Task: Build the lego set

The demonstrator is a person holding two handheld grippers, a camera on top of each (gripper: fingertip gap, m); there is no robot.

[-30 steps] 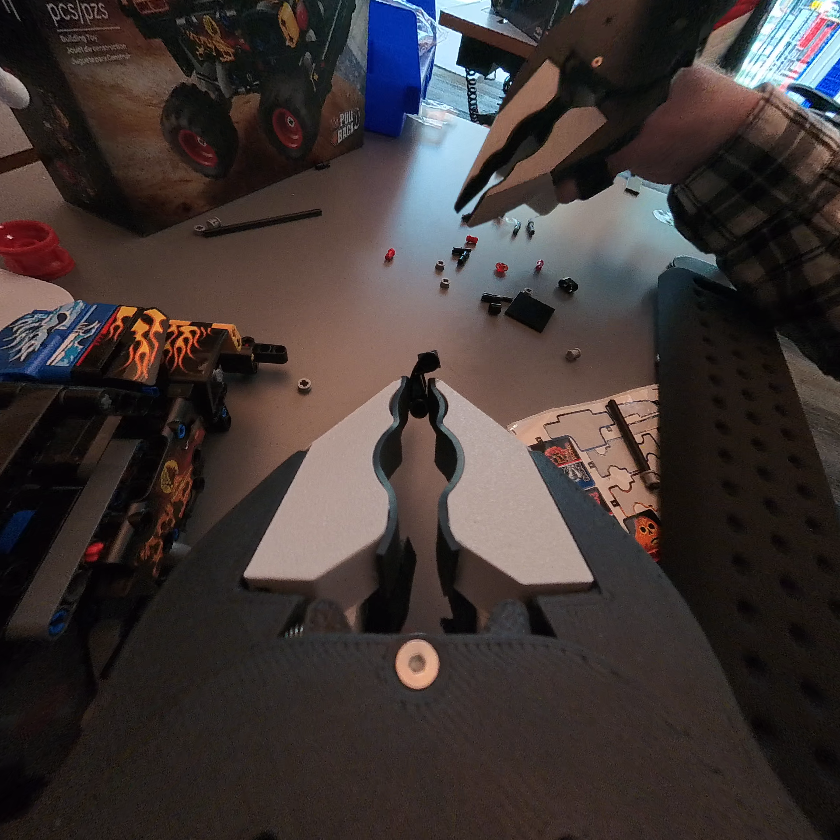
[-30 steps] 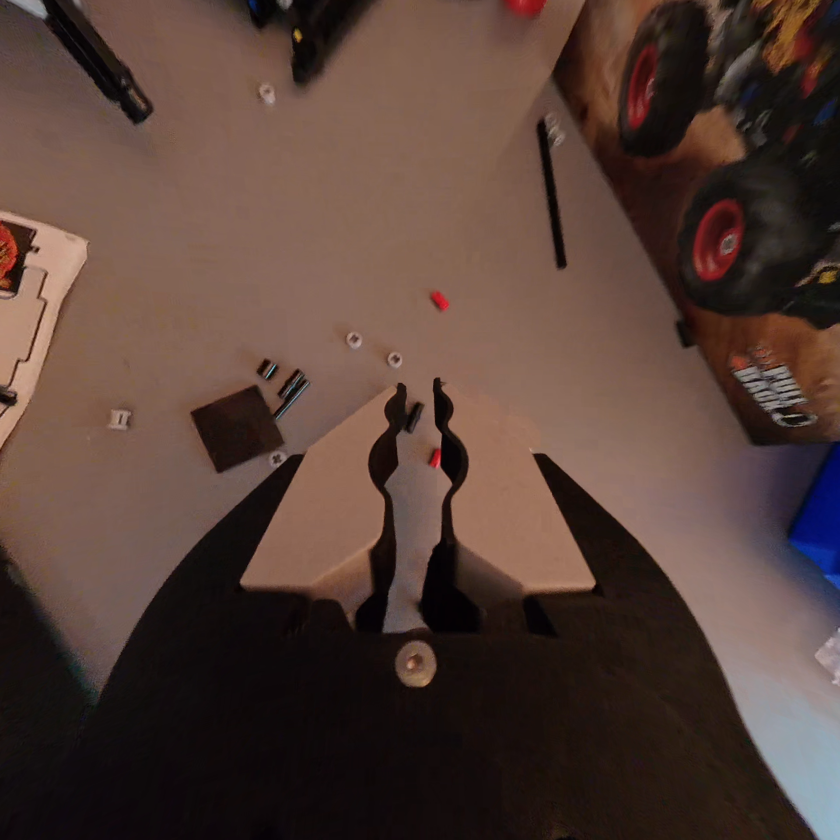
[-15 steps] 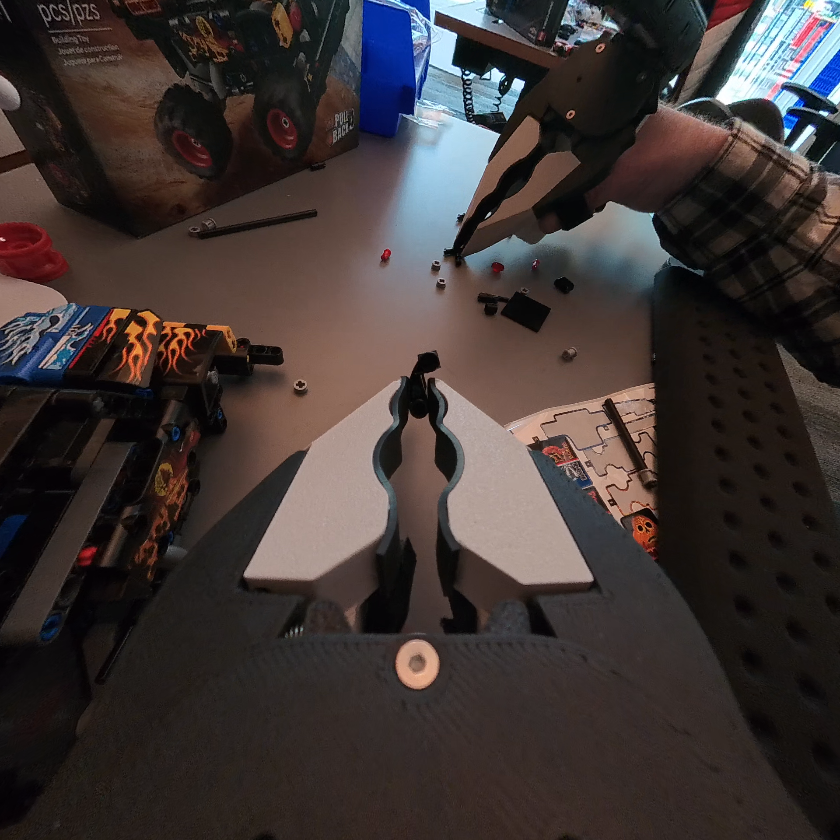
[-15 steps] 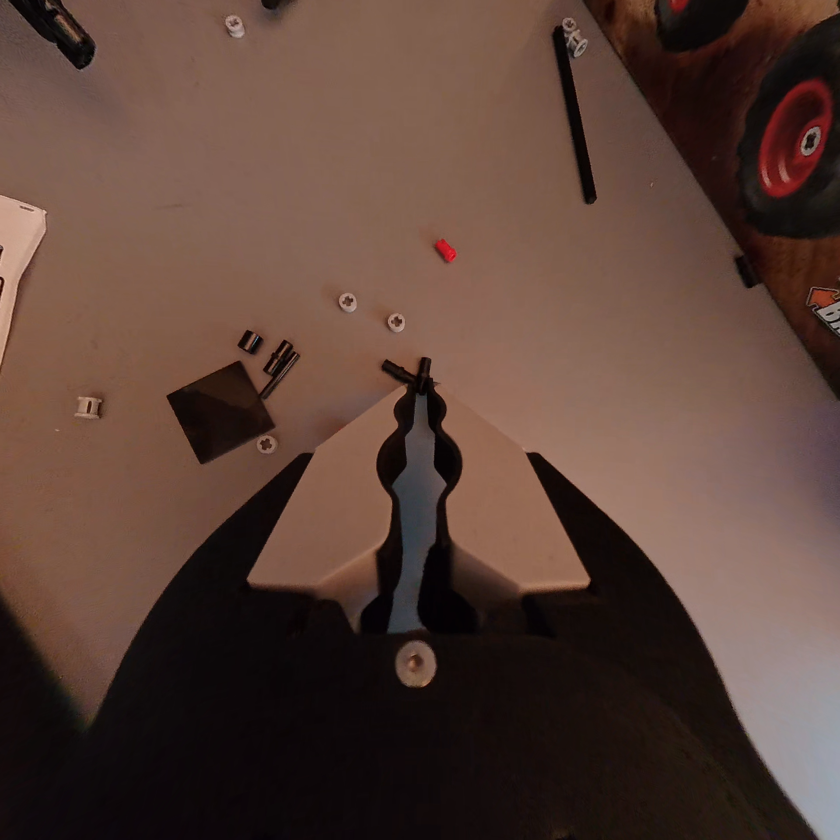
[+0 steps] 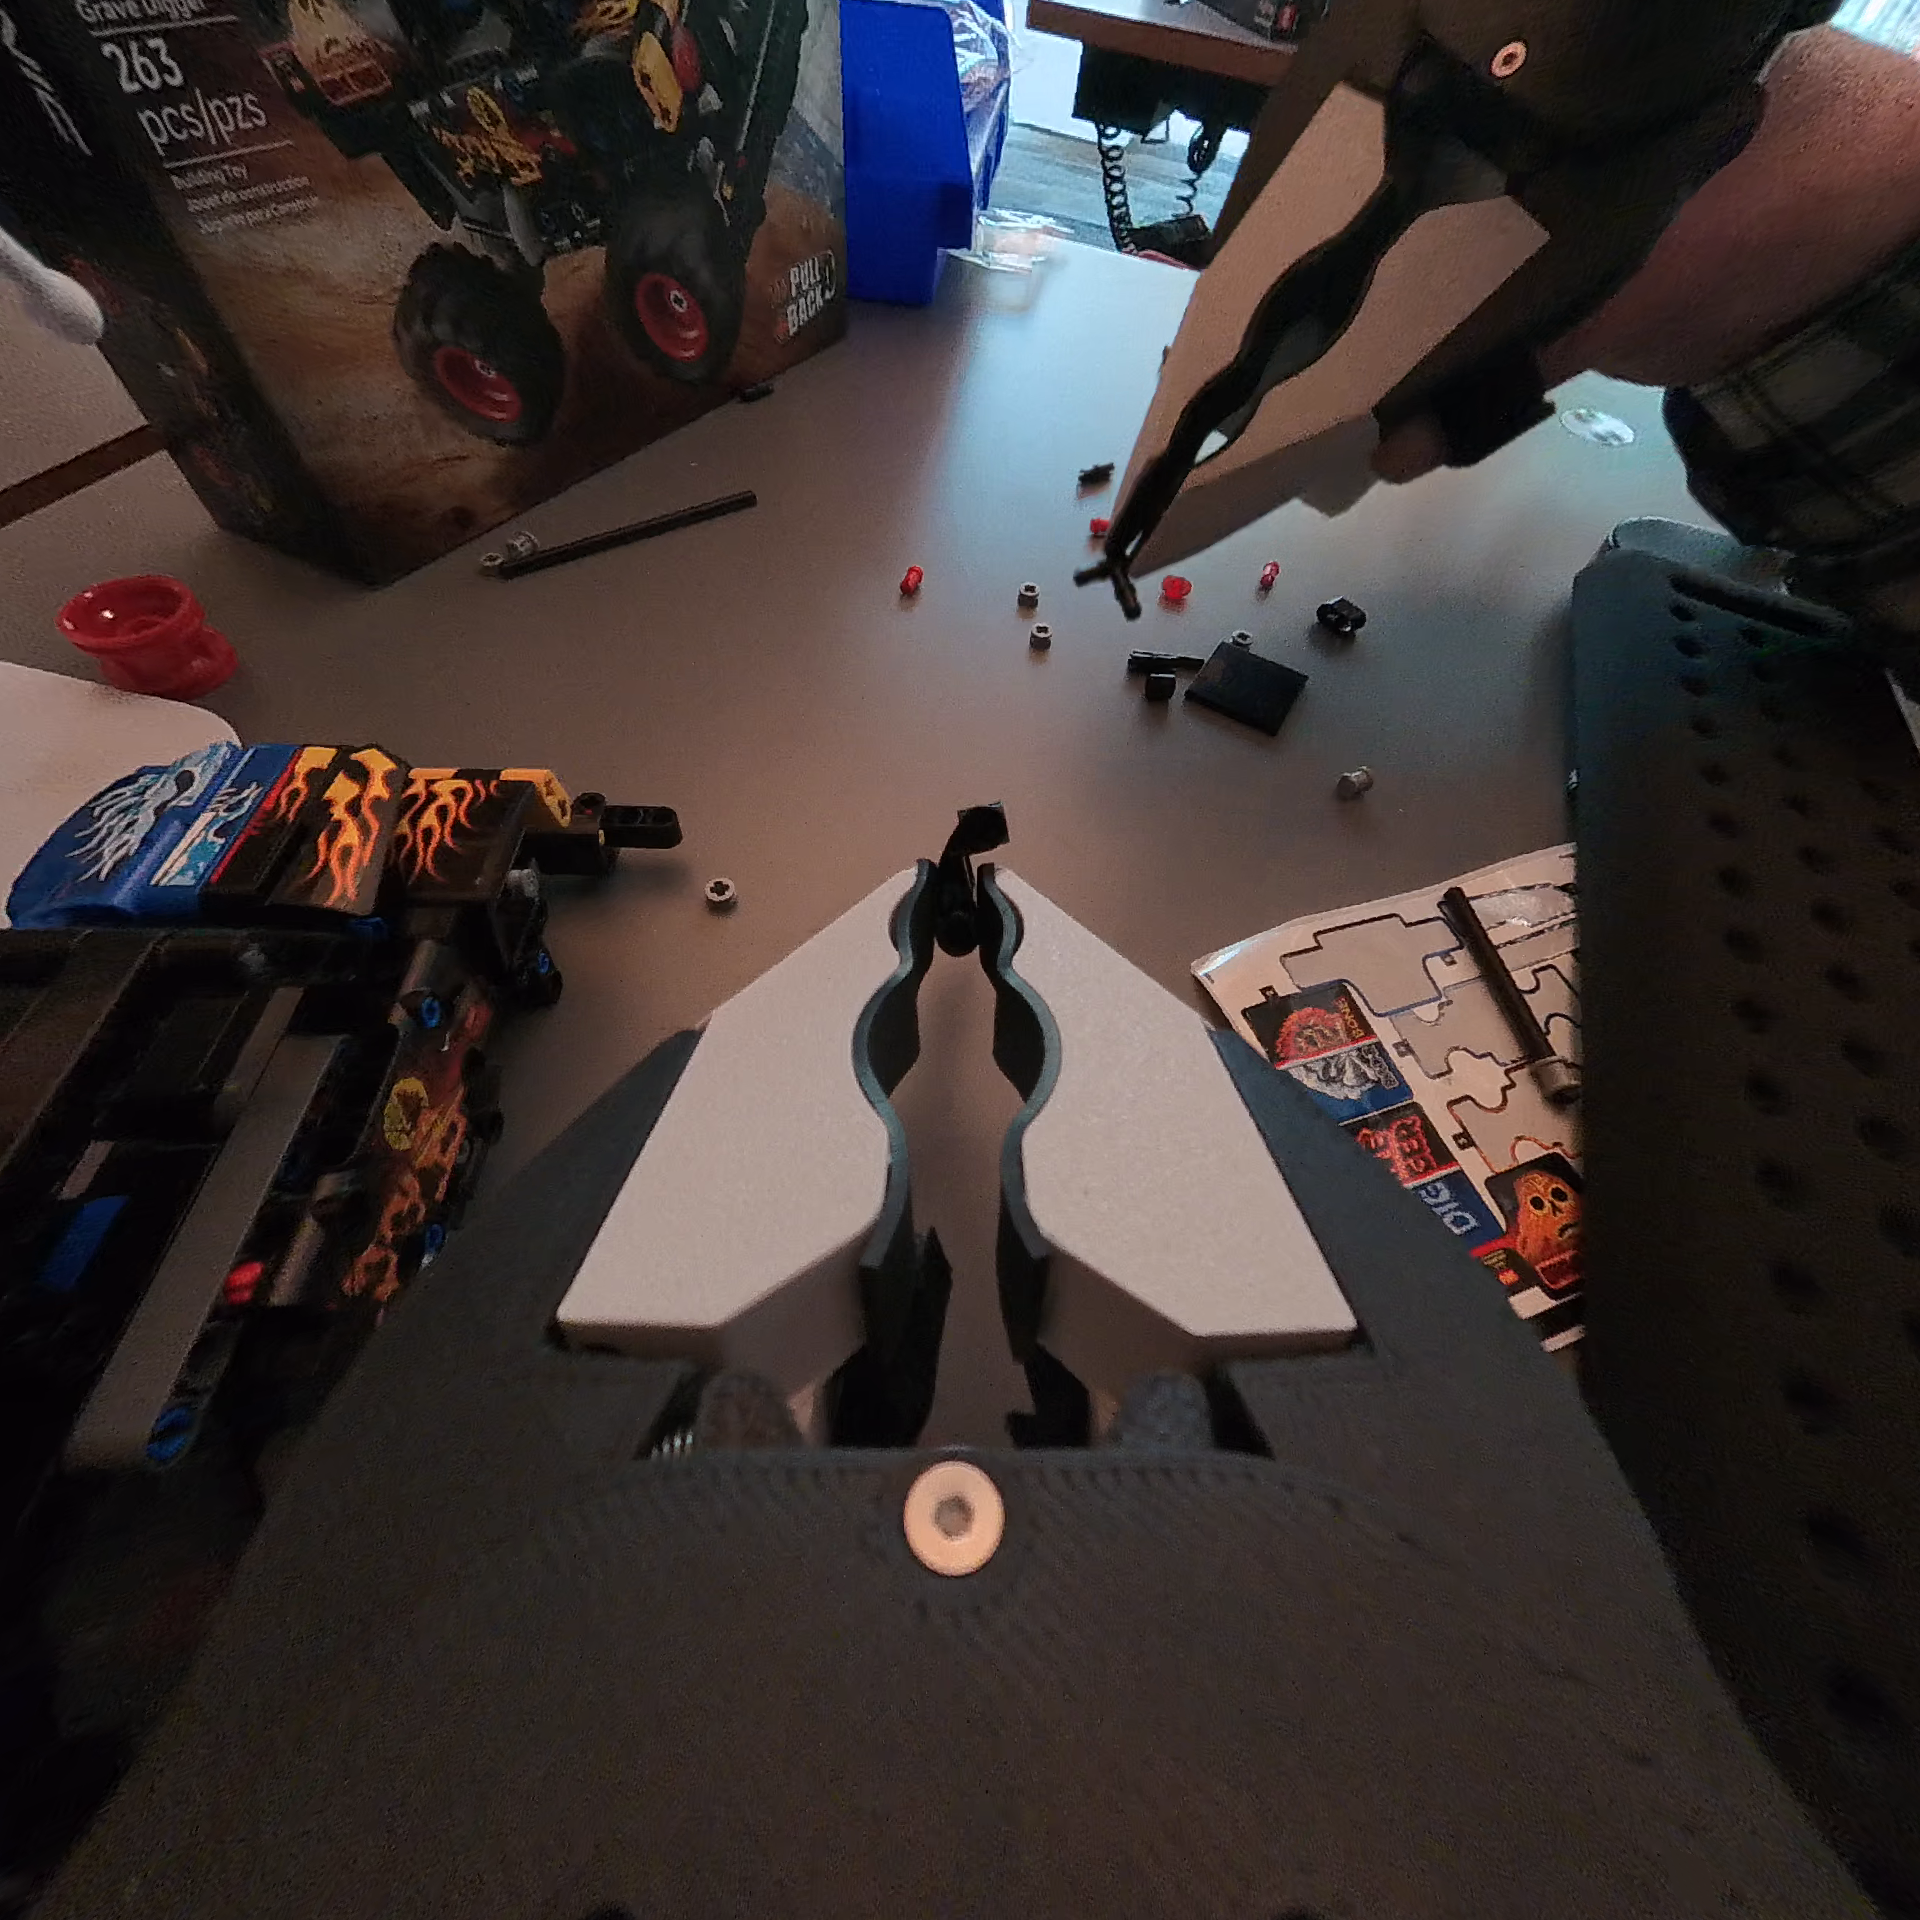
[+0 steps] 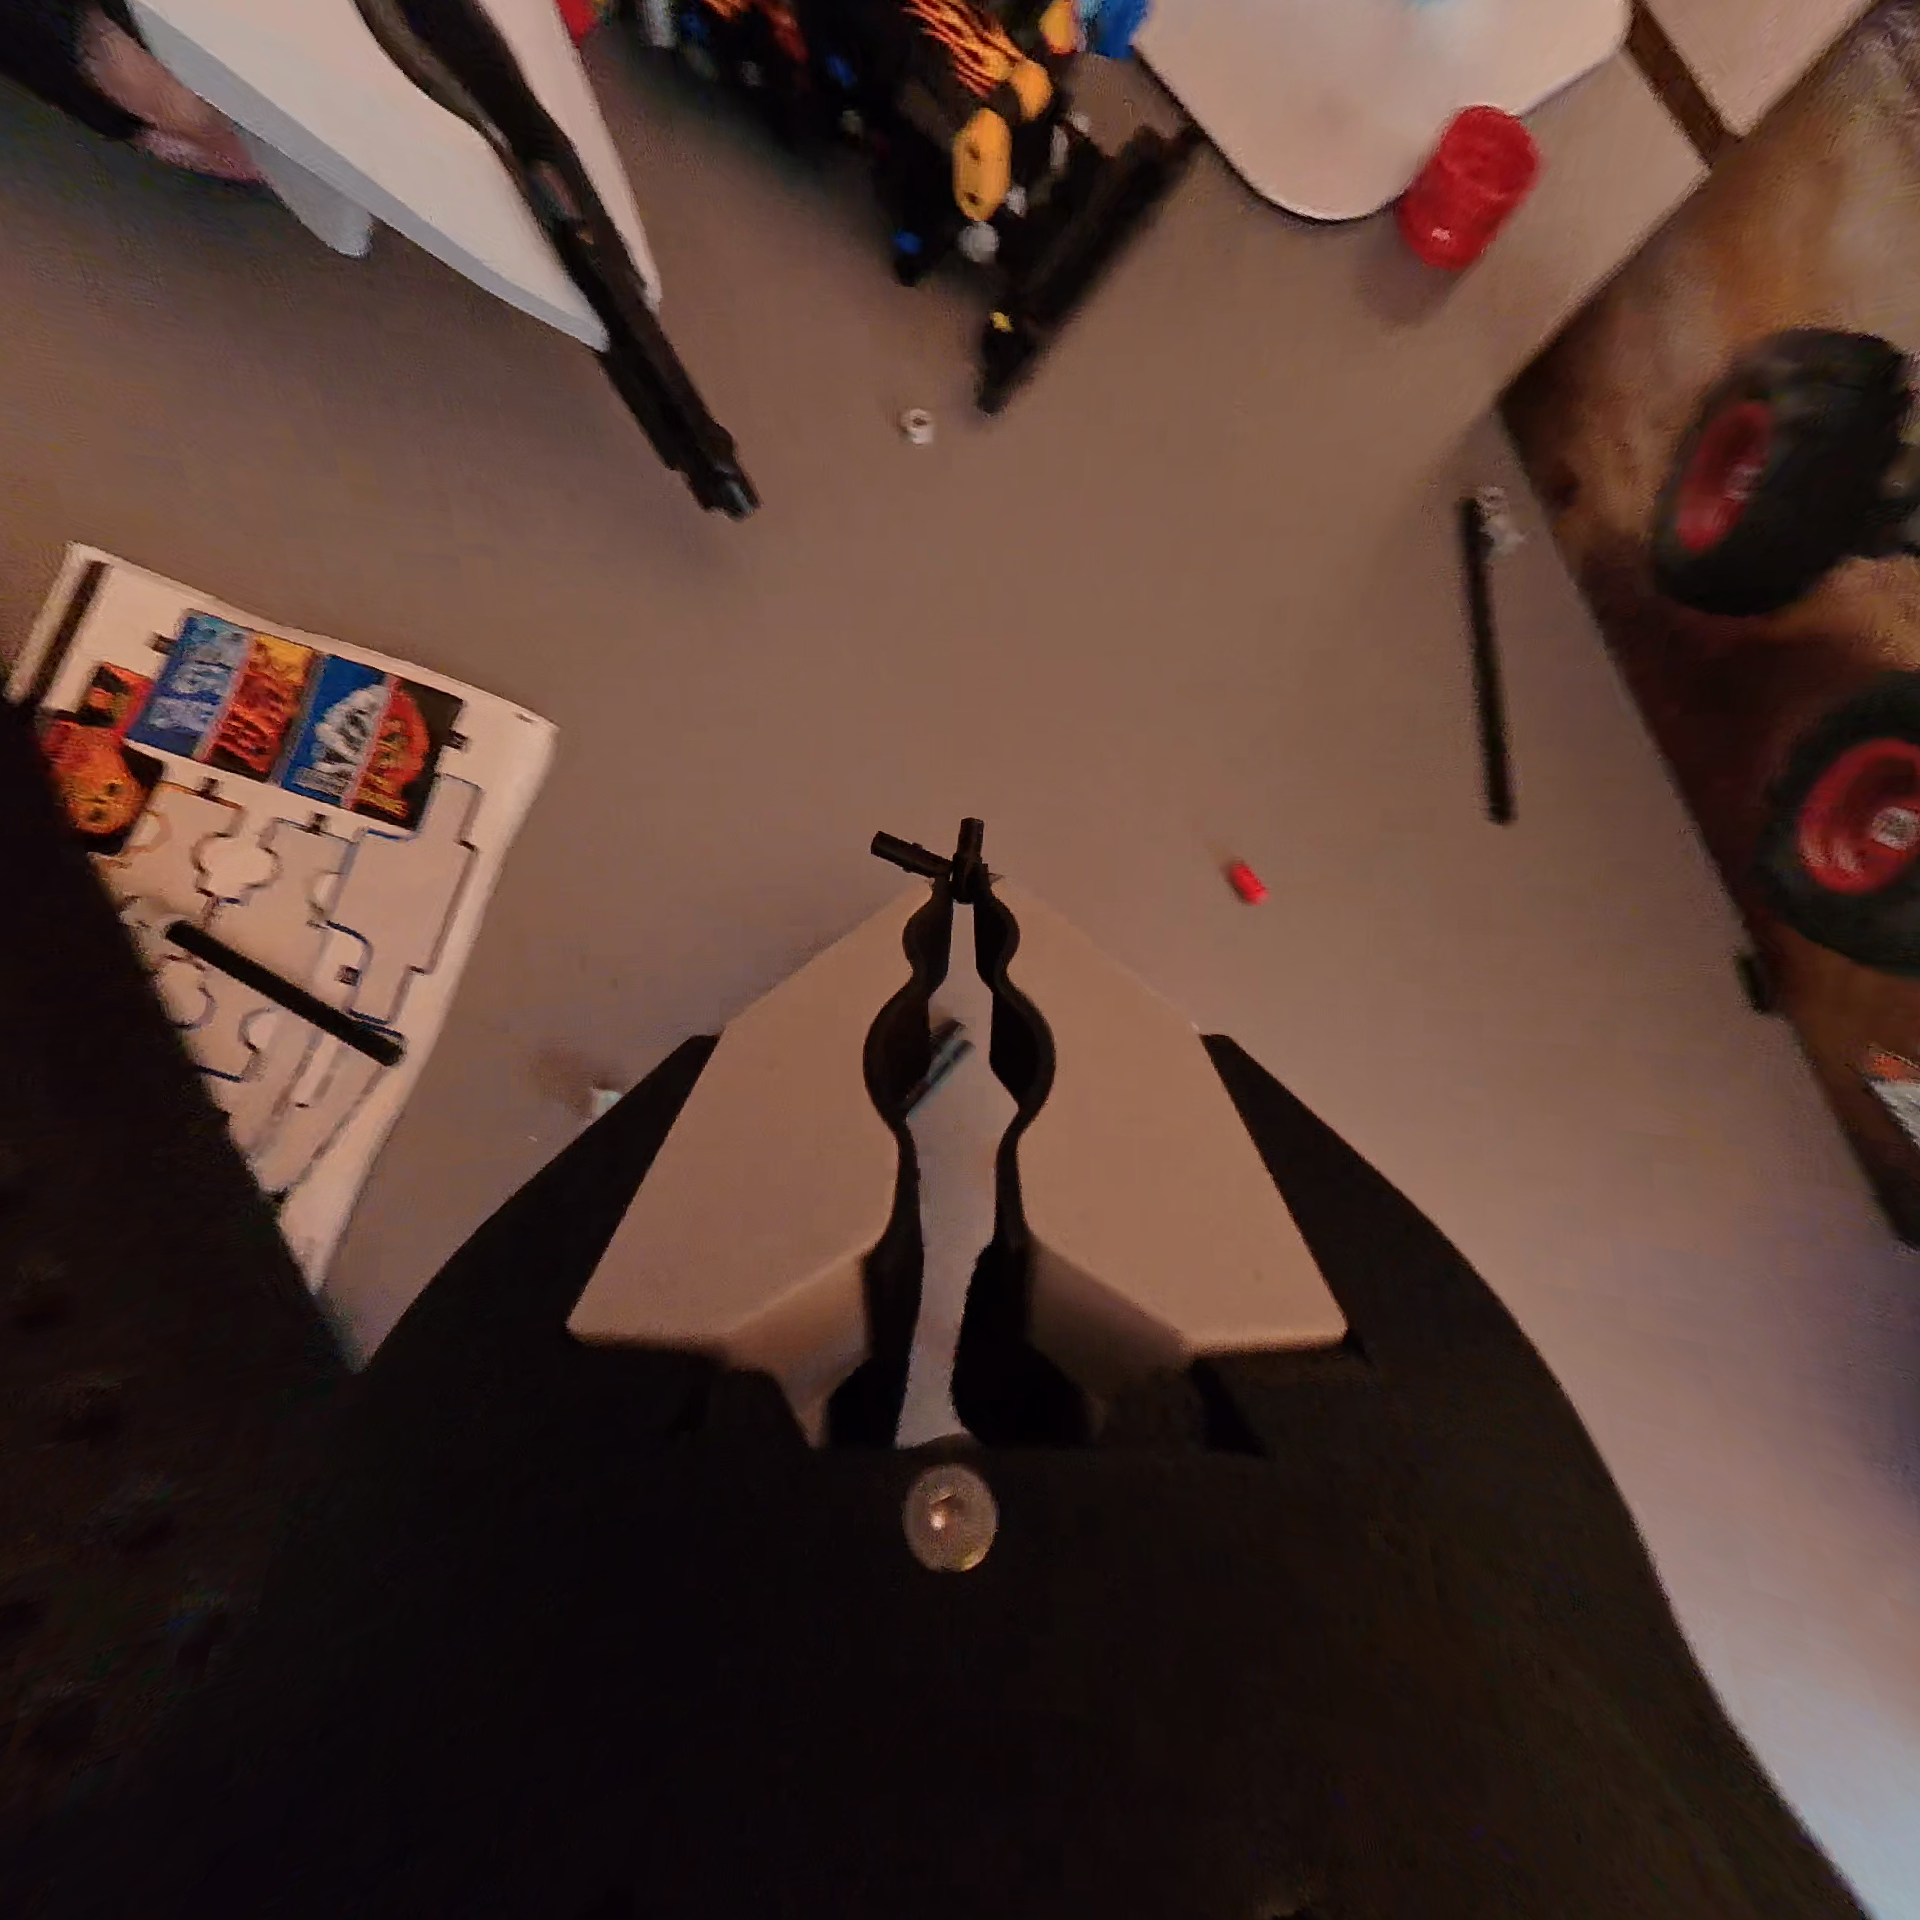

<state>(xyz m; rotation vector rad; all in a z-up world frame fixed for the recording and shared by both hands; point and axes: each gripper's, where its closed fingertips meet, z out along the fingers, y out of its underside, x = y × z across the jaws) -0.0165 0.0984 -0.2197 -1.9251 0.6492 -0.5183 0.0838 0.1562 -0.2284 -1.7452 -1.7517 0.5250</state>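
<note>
We hold a small black connector (image 5: 964, 873) in the left gripper (image 5: 958, 891) and a black cross-shaped pin (image 6: 951, 857) in the right gripper (image 6: 962, 883), both jaws pinched narrow on their piece, so next we probably must bring the two tips together, at the frame centre, and align them carefully.

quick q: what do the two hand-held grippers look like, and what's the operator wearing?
Both match. The left hand-held gripper has a dark, ribbed, 3D-printed-looking body, two pale grey wedge-shaped fingers lined with black wavy pads, and one silver screw at the centre. The right hand-held gripper is the same build. No cables visible. The operator's sleeve is plaid.
</note>
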